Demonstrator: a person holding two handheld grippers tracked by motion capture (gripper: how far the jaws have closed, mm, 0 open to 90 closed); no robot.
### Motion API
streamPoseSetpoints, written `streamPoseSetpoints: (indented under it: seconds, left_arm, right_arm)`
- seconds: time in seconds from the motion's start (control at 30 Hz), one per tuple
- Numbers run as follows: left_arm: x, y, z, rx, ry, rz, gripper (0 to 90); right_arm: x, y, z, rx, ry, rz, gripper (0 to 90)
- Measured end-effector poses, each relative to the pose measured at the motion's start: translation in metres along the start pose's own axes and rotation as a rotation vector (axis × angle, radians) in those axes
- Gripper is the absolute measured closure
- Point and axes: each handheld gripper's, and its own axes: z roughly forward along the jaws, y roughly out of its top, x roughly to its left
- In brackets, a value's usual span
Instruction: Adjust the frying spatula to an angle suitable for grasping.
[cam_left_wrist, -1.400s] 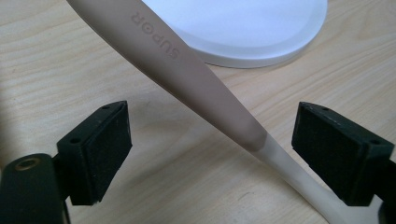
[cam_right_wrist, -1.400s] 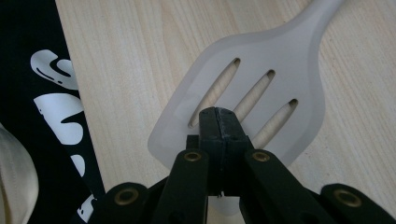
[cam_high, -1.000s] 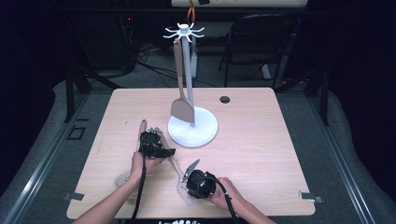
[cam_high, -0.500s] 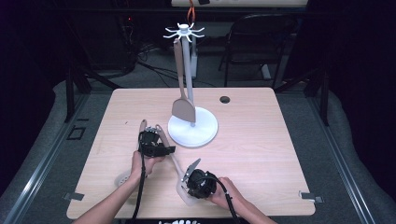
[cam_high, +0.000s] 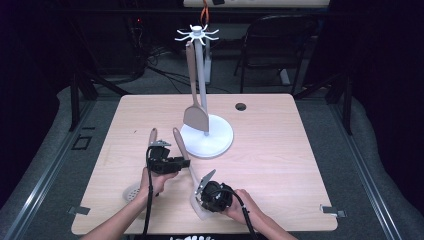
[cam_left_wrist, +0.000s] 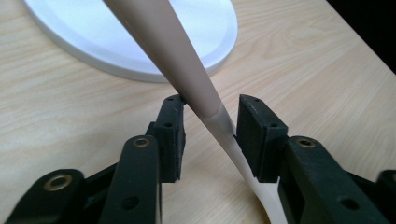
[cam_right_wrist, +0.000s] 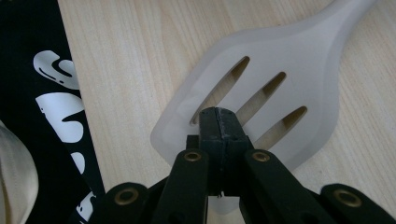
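Pale wood-grain laminate forms the tabletop (cam_high: 280, 165), which is ringed by dark floor and black frame legs. At its near edge the right gripper (cam_right_wrist: 218, 116) is seen with its black jaws pressed fully together, their tips resting on the translucent whitish slotted blade (cam_right_wrist: 261, 98) of a long-handled turner; whether the blade's edge is pinched cannot be told. Farther along the same utensil, the left gripper (cam_left_wrist: 209, 128) straddles the tan tapered handle (cam_left_wrist: 173, 51), where it meets the pale neck; its jaws have just been closing with the handle between them, one pad is touched by the neck, and a gap is left at the other. In the high view the left gripper (cam_high: 165, 161) is placed just beyond the right gripper (cam_high: 212, 192), and a second tan-handled utensil with a round perforated head (cam_high: 132, 190) lies beside the left hand. Behind them stands a white round-based utensil stand (cam_high: 206, 135), from whose top hooks a tan solid spatula (cam_high: 195, 116) is hung.
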Motion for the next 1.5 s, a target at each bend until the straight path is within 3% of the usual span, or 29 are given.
streamPoseSetpoints:
  seconds: [0.1,0.27,0.37,0.4,0.57,0.9,1.07,1.27,1.5]
  left_arm:
    - [0.002,0.000,0.009,0.017,0.011,-0.020,63.8]
    - [0.015,-0.004,0.021,0.083,0.018,-0.118,63.3]
    - [0.010,-0.001,0.021,0.104,0.049,-0.091,62.9]
    - [0.009,-0.001,0.021,0.108,0.057,-0.091,62.8]
    - [0.007,0.002,0.022,0.125,0.074,-0.082,62.4]
    - [0.010,0.009,0.037,0.146,0.075,-0.107,59.6]
    - [0.012,0.009,0.034,0.128,0.043,-0.137,62.4]
    - [0.004,0.012,0.019,0.059,-0.003,-0.114,66.2]
    - [0.001,0.009,0.002,-0.027,-0.091,-0.078,69.9]
  right_arm:
    - [-0.001,0.000,0.000,0.009,-0.008,-0.004,90.0]
    - [-0.003,0.000,0.002,0.020,0.002,-0.003,90.0]
    - [-0.002,-0.001,0.003,0.013,0.004,-0.006,90.0]
    - [-0.002,0.000,0.002,0.026,-0.009,-0.025,90.0]
    - [-0.001,-0.001,0.003,0.008,-0.009,-0.031,90.0]
    - [-0.001,-0.001,0.003,0.008,-0.011,-0.034,90.0]
    - [-0.002,-0.001,0.003,0.008,-0.004,-0.039,90.0]
    - [-0.002,-0.001,0.001,-0.002,0.003,-0.035,90.0]
    - [-0.003,-0.002,-0.002,-0.015,0.015,-0.027,90.0]
